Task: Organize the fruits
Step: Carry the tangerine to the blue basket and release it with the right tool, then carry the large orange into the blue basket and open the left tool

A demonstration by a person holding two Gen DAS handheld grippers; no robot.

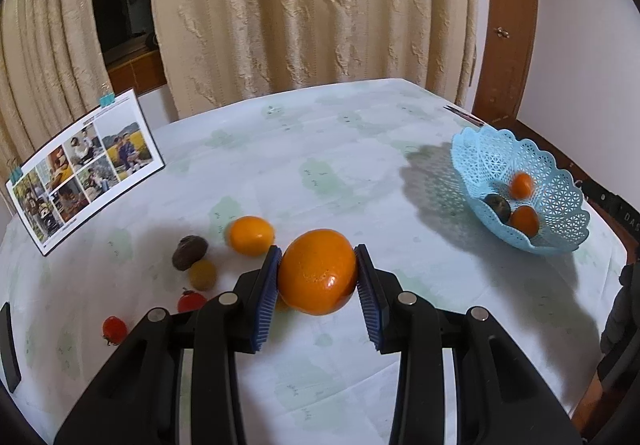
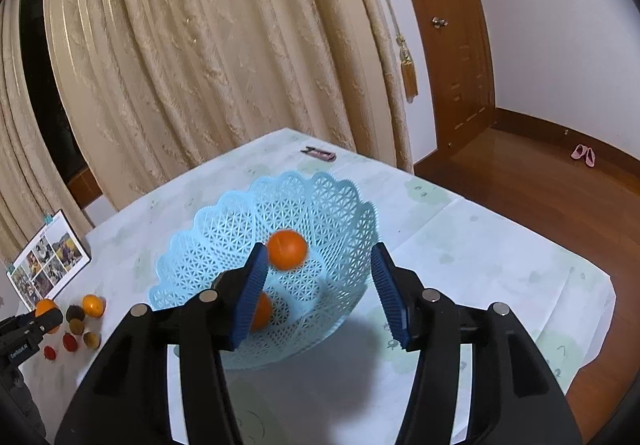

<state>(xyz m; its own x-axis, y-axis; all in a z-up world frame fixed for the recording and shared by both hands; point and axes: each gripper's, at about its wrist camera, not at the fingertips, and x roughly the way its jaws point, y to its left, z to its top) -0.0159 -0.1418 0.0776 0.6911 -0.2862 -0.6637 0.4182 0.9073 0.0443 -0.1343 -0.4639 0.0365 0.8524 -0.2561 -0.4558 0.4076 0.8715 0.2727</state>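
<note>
A: Start on the left. What do the left tongs (image 1: 317, 272) have?

B: A big orange (image 1: 317, 271). The blue pads squeeze it on both sides, up off the counter (image 1: 360, 149).

A: And the other fruit?

B: Another orange (image 1: 251, 235), a dark fruit (image 1: 189, 252) and two small red tomatoes (image 1: 115, 329) sit on the counter to the left. The blue basket (image 1: 560, 197) is far to the right.

A: And the right tongs (image 2: 318, 295)?

B: Open over the basket, holding nothing. A small orange (image 2: 287, 249) sits loose between the pads, likely just let go.

A: So what now?

B: I think the big orange must go across to the basket. The right tongs should move away first.
</note>
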